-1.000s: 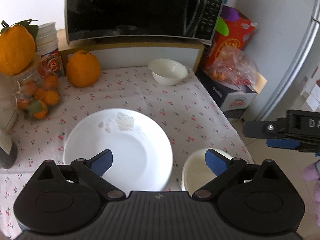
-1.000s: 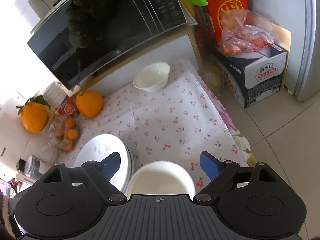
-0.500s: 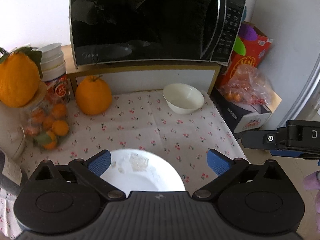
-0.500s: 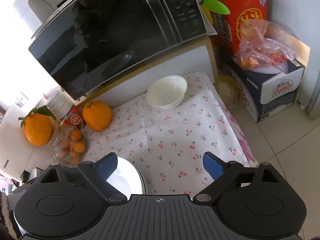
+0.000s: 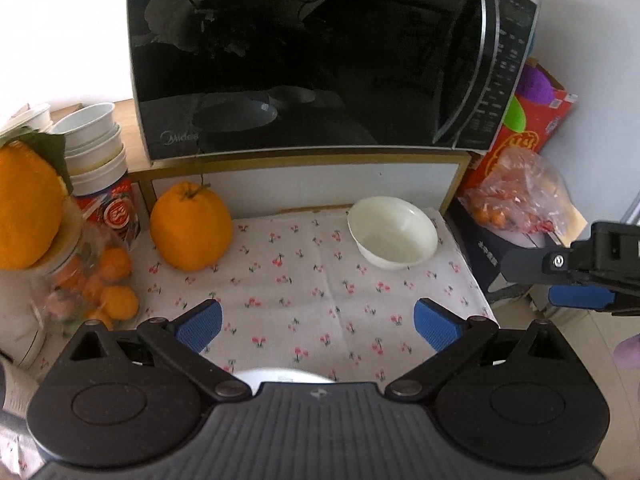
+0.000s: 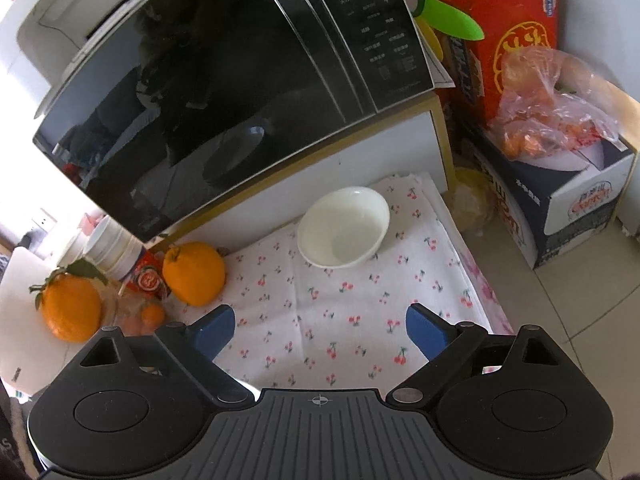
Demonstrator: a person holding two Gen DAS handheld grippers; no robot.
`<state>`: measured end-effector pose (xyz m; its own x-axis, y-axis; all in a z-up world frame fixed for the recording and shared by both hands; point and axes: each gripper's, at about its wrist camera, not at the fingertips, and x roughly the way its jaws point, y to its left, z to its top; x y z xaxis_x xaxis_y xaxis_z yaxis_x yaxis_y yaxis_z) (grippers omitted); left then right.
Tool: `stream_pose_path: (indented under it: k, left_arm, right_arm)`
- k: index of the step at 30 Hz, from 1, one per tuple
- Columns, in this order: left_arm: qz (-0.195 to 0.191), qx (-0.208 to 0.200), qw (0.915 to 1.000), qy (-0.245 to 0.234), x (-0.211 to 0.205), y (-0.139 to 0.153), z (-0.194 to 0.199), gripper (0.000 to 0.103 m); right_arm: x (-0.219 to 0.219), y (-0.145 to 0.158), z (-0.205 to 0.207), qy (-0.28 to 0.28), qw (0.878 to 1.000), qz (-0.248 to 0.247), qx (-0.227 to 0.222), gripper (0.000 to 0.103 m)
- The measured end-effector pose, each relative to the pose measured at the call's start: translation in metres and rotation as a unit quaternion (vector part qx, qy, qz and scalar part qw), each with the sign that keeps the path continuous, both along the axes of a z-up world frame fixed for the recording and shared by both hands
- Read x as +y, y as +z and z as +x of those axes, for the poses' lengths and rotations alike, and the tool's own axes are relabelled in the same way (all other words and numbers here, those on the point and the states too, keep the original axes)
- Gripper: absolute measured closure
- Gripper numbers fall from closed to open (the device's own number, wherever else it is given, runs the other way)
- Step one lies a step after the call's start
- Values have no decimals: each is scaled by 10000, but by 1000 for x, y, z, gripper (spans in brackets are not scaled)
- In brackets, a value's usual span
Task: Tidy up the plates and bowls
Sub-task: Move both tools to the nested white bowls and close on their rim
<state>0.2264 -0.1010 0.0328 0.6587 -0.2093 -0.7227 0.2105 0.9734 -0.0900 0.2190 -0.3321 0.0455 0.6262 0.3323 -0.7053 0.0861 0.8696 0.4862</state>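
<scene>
A white bowl (image 5: 392,232) sits on the cherry-print cloth (image 5: 304,288) at the far right, below the microwave; it also shows in the right wrist view (image 6: 344,226). My left gripper (image 5: 316,324) is open and empty above the cloth, well short of the bowl. My right gripper (image 6: 318,330) is open and empty, also short of the bowl; its side shows in the left wrist view (image 5: 576,280). Only a sliver of the white plate (image 5: 280,377) shows under my left gripper. The near bowl is hidden.
A black microwave (image 5: 320,56) stands on a shelf behind the cloth. A large orange (image 5: 191,230), a jar of small oranges (image 5: 92,280) and stacked cups (image 5: 94,148) stand at left. Boxes and a bag of fruit (image 5: 520,192) sit on the floor at right.
Both grippers have risen and tilted up toward the far bowl. The plate and near bowl have slid out of view beneath them. Both stay open.
</scene>
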Motion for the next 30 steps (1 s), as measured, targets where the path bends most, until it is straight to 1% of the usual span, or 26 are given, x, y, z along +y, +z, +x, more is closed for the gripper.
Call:
stream_pose_path:
  k: [7, 13, 20, 25, 28, 30]
  left_arm:
    - [97, -46, 9999, 34, -6, -16, 34, 1]
    - [126, 34, 9999, 48, -19, -34, 61, 1]
    - [176, 113, 9998, -10, -33, -53, 84, 1]
    - [219, 107, 9997, -46, -38, -63, 96, 1]
    - [178, 67, 9998, -43, -38, -68, 102, 3]
    - [88, 44, 9999, -65, -38, -71, 106, 7]
  right_arm:
    - [-8, -19, 36, 23, 9999, -87, 84, 9]
    - [-20, -39, 67, -107, 9998, -24, 190, 9]
    - [-31, -68, 97, -234, 9989, 229, 346, 9]
    - [-36, -87, 112, -299, 9973, 549, 395, 9]
    - [-38, -94, 119, -326, 9967, 652, 365, 9]
    - [-37, -98, 122, -309, 9964, 716, 322, 9]
